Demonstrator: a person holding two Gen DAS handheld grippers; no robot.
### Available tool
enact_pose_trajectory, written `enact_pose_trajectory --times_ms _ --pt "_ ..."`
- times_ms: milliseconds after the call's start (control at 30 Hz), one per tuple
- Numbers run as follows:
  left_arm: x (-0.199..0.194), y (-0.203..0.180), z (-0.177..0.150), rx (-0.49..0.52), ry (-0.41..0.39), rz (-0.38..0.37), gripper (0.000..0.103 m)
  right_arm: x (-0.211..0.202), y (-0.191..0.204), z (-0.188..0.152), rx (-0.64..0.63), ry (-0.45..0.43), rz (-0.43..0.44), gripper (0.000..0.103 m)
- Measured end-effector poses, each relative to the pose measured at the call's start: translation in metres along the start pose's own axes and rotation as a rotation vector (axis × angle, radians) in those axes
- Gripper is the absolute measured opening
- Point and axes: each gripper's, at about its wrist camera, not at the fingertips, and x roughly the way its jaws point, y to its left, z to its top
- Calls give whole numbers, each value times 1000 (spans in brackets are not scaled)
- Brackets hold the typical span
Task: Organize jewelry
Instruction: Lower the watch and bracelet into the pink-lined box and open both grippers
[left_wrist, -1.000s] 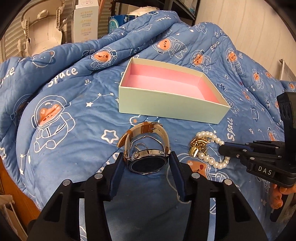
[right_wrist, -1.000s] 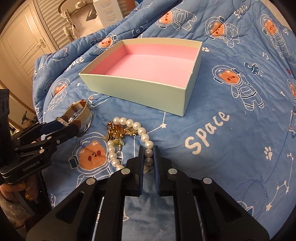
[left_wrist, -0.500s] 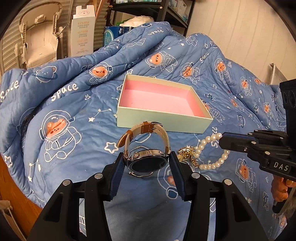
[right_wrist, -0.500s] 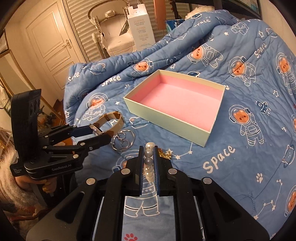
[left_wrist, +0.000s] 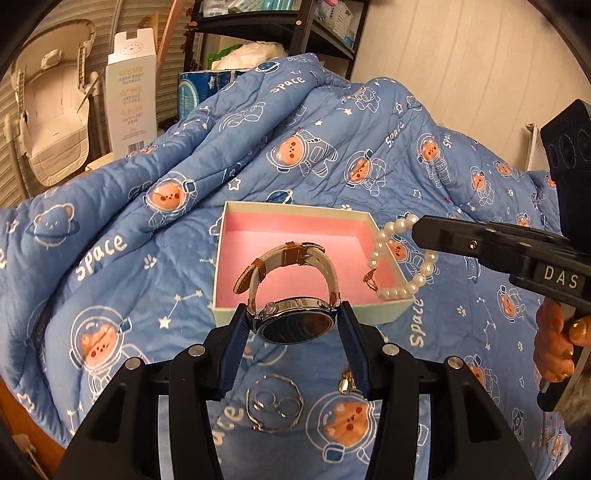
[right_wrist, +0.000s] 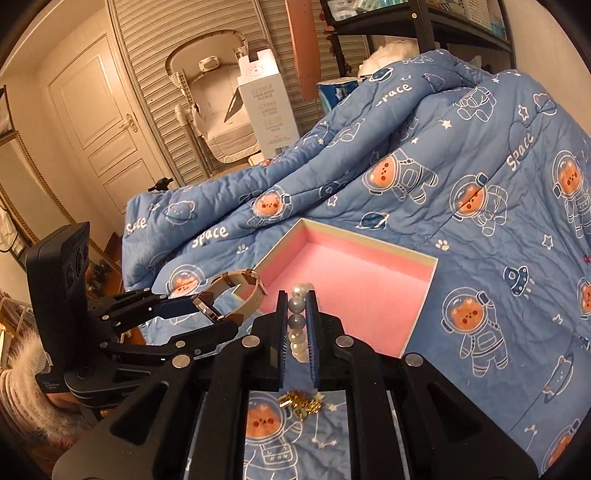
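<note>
Partly hidden: pearl bracelet (right_wrist: 297, 325) inside right claw (right_wrist: 296, 332).

The word "Space" is printed in white, several times over, on the blue quilt (left_wrist: 110, 206). White letters "DAS" stand on the side of the right gripper (left_wrist: 415, 229). A tall white carton (left_wrist: 129, 99) carries rows of small orange print (too small to read).

The watch (left_wrist: 295, 317) has a polished metal case, dark glossy glass and a leather-look strap. The bracelet (left_wrist: 402, 258) is glossy pearl beads. The quilt (left_wrist: 332, 155) is matt stitched cloth.
</note>
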Motion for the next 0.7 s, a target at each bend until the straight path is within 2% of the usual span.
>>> enact_pose_trajectory --times_ms 200,400,500,700 --pt "43 4 34 45 82 0 48 36 -33 23 90 47 -28 10" --pt "86 2 45 91 160 29 48 78 -65 28 235 120 6 10" --pt "101 3 47 88 189 33 48 93 -80 28 321 134 51 10" --pt "121 5 51 73 223 45 48 107 -94 31 325 130 -35 10"
